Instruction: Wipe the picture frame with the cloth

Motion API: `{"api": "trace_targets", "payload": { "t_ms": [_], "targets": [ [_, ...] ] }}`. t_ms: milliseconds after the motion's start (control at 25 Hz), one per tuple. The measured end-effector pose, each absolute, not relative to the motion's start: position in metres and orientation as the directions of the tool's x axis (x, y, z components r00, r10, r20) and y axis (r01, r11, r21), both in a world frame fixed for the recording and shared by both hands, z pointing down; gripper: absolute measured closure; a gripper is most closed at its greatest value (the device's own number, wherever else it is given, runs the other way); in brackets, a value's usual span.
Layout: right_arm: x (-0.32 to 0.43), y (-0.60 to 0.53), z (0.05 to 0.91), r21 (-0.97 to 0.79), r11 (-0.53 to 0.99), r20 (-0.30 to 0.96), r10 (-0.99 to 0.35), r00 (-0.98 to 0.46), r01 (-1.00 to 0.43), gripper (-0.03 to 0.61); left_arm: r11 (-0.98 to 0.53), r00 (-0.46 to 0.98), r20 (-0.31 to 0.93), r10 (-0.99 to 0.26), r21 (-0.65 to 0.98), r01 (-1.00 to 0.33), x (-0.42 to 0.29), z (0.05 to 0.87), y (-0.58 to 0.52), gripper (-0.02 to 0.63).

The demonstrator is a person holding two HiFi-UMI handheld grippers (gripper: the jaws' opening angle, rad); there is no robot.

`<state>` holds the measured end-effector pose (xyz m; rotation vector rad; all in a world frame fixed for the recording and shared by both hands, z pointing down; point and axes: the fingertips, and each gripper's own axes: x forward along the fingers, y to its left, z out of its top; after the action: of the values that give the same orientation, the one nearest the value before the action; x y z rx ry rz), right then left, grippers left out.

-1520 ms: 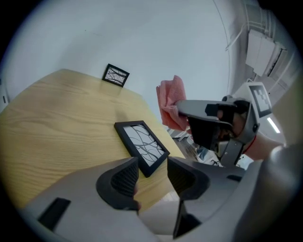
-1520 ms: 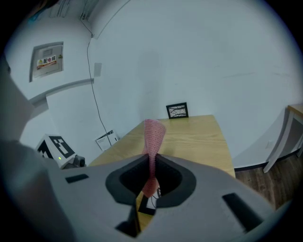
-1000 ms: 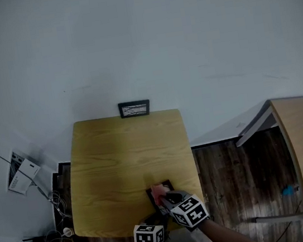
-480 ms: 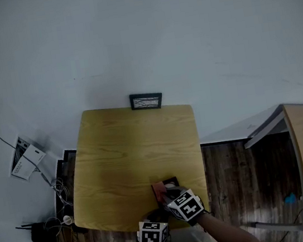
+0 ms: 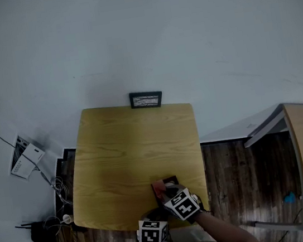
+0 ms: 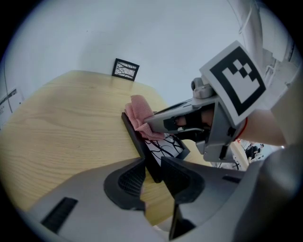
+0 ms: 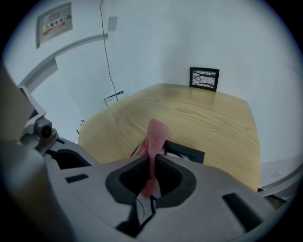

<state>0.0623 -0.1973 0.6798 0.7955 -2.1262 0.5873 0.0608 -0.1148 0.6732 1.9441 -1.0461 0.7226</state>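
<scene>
Wiping looks barely begun, imo: your L claw (image 6: 152,170), jaws just closing, is clamped on the picture frame (image 6: 165,147) at its near end, low over the desk (image 6: 71,118). R claw (image 7: 152,163) pinches the cloth (image 6: 139,113) onto its far end. Most of the glass is still to do. Frame's long axis runs straight ahead of the L claw, glass facing the R claw.

A wooden desk (image 5: 122,150) stands against the pale wall (image 5: 138,35), a small framed picture (image 5: 146,100) upright at its far edge. To its left, cables (image 5: 57,227) tangle on the floor (image 5: 231,179).
</scene>
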Motion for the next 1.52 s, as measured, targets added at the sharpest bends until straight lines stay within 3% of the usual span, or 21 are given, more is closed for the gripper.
{"api": "trace_targets", "payload": {
  "t_ms": [920, 1520],
  "targets": [
    [0.102, -0.209, 0.672, -0.025, 0.645, 0.837, -0.404, -0.369, -0.763, 0.560, -0.311, 0.513, 0.761, -0.397, 0.414, -0.855, 0.060, 0.672, -0.114, 0.523],
    [0.106, -0.208, 0.660, -0.035, 0.598, 0.817, -0.445, -0.368, -0.801, 0.560, -0.308, 0.515, 0.760, -0.396, 0.419, -0.854, 0.060, 0.672, -0.114, 0.523]
  ]
}}
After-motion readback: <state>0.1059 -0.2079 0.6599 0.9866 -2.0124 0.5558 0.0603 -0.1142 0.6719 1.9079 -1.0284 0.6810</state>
